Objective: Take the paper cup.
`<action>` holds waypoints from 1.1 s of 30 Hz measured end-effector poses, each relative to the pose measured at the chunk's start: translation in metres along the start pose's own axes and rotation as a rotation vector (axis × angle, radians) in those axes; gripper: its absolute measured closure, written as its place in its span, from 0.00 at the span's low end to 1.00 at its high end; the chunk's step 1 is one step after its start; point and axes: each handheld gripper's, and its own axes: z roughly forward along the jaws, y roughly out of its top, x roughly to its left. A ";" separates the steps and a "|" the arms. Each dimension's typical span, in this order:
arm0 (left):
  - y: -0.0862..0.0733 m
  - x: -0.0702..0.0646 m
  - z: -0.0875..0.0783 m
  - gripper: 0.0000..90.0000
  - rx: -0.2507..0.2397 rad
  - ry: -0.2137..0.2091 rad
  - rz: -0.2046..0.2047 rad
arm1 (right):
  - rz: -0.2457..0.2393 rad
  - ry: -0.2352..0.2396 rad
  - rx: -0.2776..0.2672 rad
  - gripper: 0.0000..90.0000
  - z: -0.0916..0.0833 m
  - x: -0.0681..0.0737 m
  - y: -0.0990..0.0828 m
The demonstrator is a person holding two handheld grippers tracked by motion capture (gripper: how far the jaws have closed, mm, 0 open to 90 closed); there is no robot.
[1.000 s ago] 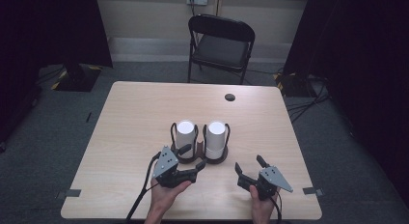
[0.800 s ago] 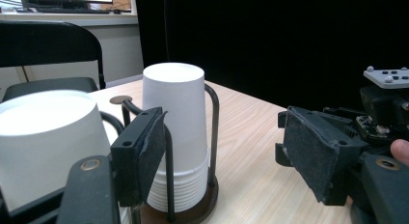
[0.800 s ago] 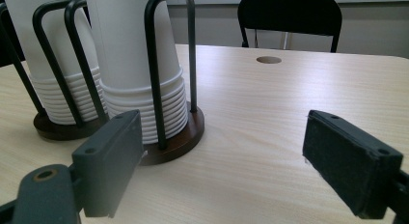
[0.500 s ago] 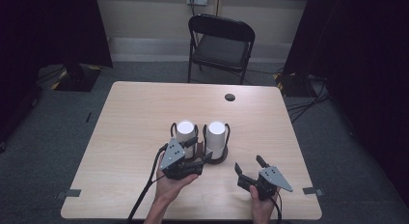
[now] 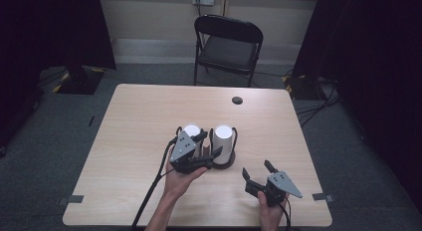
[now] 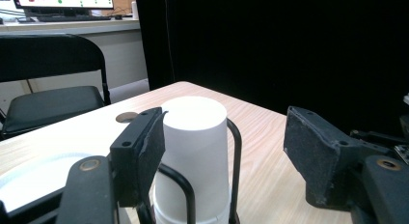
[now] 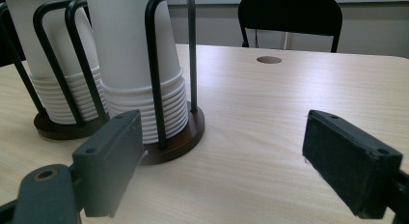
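High view puts 2 stacks of upturned white paper cups side by side on the table (image 5: 139, 121), each in a black wire holder (image 7: 153, 64) on a dark round base (image 7: 185, 137). My left gripper (image 5: 211, 143) hangs over the left-hand stack (image 5: 191, 129), and its jaws reach toward the right-hand stack (image 5: 224, 141).

Left gripper view shows the top cup (image 6: 195, 137) of that stack standing in the gap. 1 pad sits right at the cup's side, though I cannot tell whether it touches, and the other pad is well apart from it. My jaws have just been closing, but nothing is pinched yet, so the gripper is unclenched. My right gripper (image 5: 256, 168) rests low near the table's front edge with its jaws spread wide and nothing between them, just in front of that stack.

I judge the cup very light, thin-walled and easy to crush, and its smooth paper is a bit slick. The nested cups will likely cling, so a hard pull may drag up 2 cups or tip the holder. I would take it high on the closed end, where the bottom disc stiffens the wall. There I would squeeze gently between the wire loops and lift straight up.
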 end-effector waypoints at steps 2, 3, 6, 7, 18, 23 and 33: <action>0.002 0.003 0.007 0.34 0.011 -0.009 0.001 | 0.000 0.002 0.000 0.16 0.000 0.000 0.000; 0.002 0.003 0.007 0.33 0.011 -0.009 0.001 | 0.000 0.002 0.000 0.16 0.000 0.000 0.000; 0.004 0.009 0.017 0.32 0.027 -0.013 -0.015 | 0.000 0.003 0.000 0.16 0.000 0.000 0.000; 0.004 0.009 0.017 0.31 0.027 -0.013 -0.015 | 0.000 0.003 0.000 0.16 0.000 0.000 0.000; 0.012 0.016 0.044 0.28 0.067 -0.018 0.008 | 0.001 0.003 0.002 0.16 0.000 0.000 0.000; 0.014 0.014 0.049 0.26 0.085 -0.024 0.016 | 0.000 0.007 0.002 0.16 0.000 0.000 0.000; 0.007 0.020 0.065 0.22 0.122 -0.011 -0.014 | -0.007 0.012 0.009 0.16 0.001 0.000 0.000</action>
